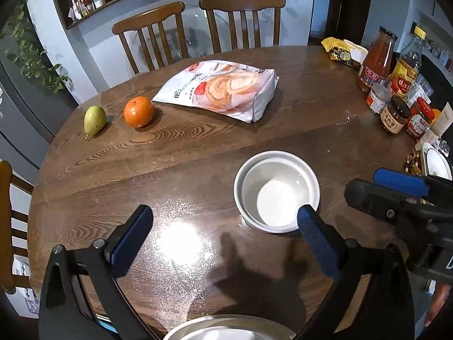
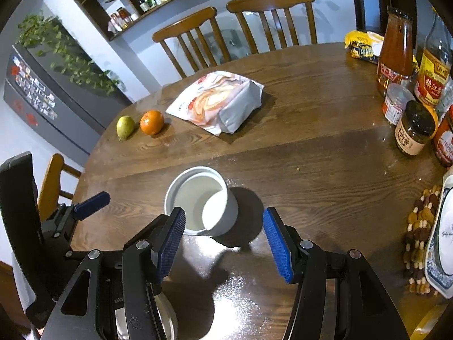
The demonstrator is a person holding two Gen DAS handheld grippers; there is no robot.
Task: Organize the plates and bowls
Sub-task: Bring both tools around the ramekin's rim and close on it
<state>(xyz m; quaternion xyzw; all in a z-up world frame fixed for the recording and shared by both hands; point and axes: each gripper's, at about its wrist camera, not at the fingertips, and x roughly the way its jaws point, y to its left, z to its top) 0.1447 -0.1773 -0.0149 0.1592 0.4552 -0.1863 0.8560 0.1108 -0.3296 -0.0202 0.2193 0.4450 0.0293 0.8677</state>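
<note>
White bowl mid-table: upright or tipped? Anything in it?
Upright and empty. The white bowl stands on its base on the table, rim up, and both wrist views look down onto its bare white inside.

The metal plate (image 1: 229, 329) and patterned plate (image 2: 441, 243) are cut off by frame edges.

Bowl (image 1: 276, 191) sited mid-table (image 1: 198, 155); bag (image 1: 220, 87) at 12 o'clock, orange (image 1: 138, 112) and pear (image 1: 94, 119) at 10, jars (image 1: 395, 114) at 2.
</note>
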